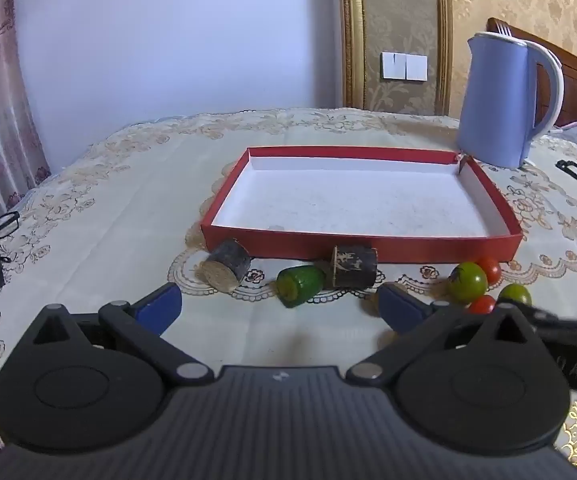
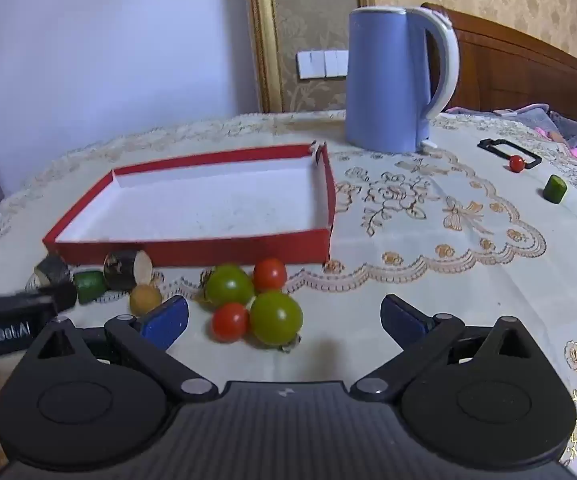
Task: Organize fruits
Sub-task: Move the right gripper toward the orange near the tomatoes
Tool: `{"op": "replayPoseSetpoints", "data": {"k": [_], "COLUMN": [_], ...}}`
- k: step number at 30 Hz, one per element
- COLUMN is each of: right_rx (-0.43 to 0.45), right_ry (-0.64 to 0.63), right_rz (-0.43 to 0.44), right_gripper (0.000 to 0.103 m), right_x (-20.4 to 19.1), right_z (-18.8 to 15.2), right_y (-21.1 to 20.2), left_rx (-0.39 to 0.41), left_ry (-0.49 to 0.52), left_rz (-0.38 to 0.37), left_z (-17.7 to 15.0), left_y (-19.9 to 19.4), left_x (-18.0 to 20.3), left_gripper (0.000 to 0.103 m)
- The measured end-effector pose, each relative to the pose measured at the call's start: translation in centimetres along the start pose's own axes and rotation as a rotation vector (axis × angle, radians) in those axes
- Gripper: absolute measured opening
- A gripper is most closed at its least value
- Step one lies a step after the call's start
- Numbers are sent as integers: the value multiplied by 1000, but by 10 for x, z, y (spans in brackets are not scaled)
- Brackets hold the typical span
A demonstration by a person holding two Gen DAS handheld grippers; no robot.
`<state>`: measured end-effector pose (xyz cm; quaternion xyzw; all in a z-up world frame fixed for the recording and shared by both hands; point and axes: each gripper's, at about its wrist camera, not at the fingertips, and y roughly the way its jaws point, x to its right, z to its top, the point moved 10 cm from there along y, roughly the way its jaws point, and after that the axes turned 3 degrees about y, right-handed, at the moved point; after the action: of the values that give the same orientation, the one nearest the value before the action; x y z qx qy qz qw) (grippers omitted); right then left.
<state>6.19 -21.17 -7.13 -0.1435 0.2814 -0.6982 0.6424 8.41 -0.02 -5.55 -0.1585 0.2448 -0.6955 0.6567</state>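
Both grippers hovering, fingers [image 2: 402, 314] spread wide, grasping nothing. Shallow red cardboard tray with white floor [image 2: 330, 196] waiting bare at twelve o'clock on the lace-covered counter [image 2: 428, 216], probably as the sorting target. Round green and red tomatoes [image 2: 276, 316] clustered loose dead ahead of the right gripper [image 2: 284, 318], likely first pick.

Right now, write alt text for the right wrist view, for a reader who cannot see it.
The open right gripper hovers over a cluster of two green tomatoes and two red tomatoes on a lace tablecloth, just in front of an empty red tray. A blue kettle stands behind the tray, and cut sugarcane pieces lie to the left.
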Motion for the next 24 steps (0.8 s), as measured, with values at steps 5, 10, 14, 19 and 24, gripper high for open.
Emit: {"op": "replayPoseSetpoints", "data": {"k": [5, 10, 14, 19, 24], "right_rx": [0, -4, 30, 47, 61], "right_ry": [-21, -36, -52, -76, -74], "right_rz": [-10, -16, -35, -42, -88], "right_gripper": [103, 103, 103, 103, 103], "right_x": [4, 4, 2, 0, 4], "right_z": [-3, -6, -5, -4, -1], "right_y": [-2, -3, -8, -13, -15], "left_rx": [-18, -29, -26, 4, 9], "left_ry": [-22, 4, -18, -21, -13], "left_rz": [-26, 13, 9, 2, 25], "left_z": [-2, -6, -8, -6, -6], "left_y": [-3, 0, -3, -8, -8], "left_x": [-2, 1, -6, -9, -11], "left_gripper": [103, 103, 103, 103, 103]}}
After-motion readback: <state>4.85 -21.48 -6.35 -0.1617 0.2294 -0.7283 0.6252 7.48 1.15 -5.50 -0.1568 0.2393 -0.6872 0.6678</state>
